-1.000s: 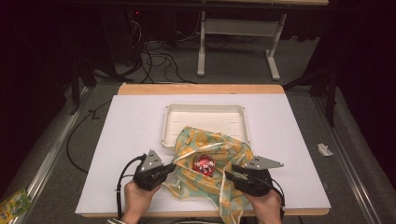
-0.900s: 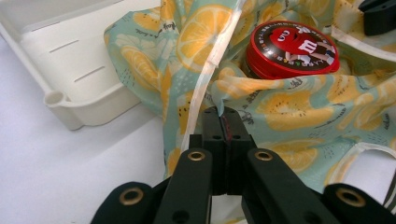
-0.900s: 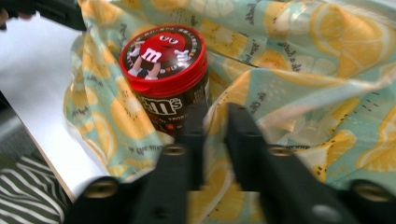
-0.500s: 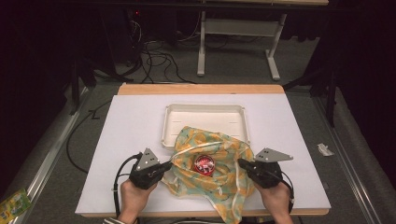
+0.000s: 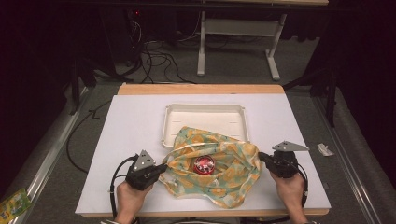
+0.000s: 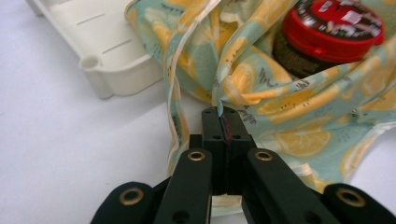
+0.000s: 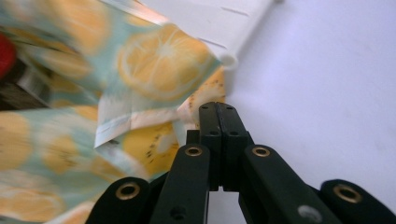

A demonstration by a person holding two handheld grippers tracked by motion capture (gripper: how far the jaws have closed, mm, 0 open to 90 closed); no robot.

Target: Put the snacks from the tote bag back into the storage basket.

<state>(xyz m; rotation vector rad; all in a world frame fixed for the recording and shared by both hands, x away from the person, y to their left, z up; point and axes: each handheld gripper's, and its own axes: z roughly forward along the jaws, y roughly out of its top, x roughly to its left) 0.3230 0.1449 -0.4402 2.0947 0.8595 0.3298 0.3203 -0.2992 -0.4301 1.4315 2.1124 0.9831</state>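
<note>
At cloth [image 5: 219,170] sides: both hands low, level.

Teal cloth [image 5: 219,170] with orange-slice print, red-lidded jar [image 5: 203,164], perhaps dark-bodied, cream tray [image 5: 205,114], white table [image 5: 130,126]

Soft matt cloth bag [image 5: 219,172] printed with lemons, glossy red plastic lid [image 5: 204,164] on a dark jar, smooth cream plastic tray [image 5: 204,113] at the far side, matt white table sheet [image 5: 126,140], bare wood far edge [image 5: 201,89], black semi-gloss plastic gripper jaws
</note>
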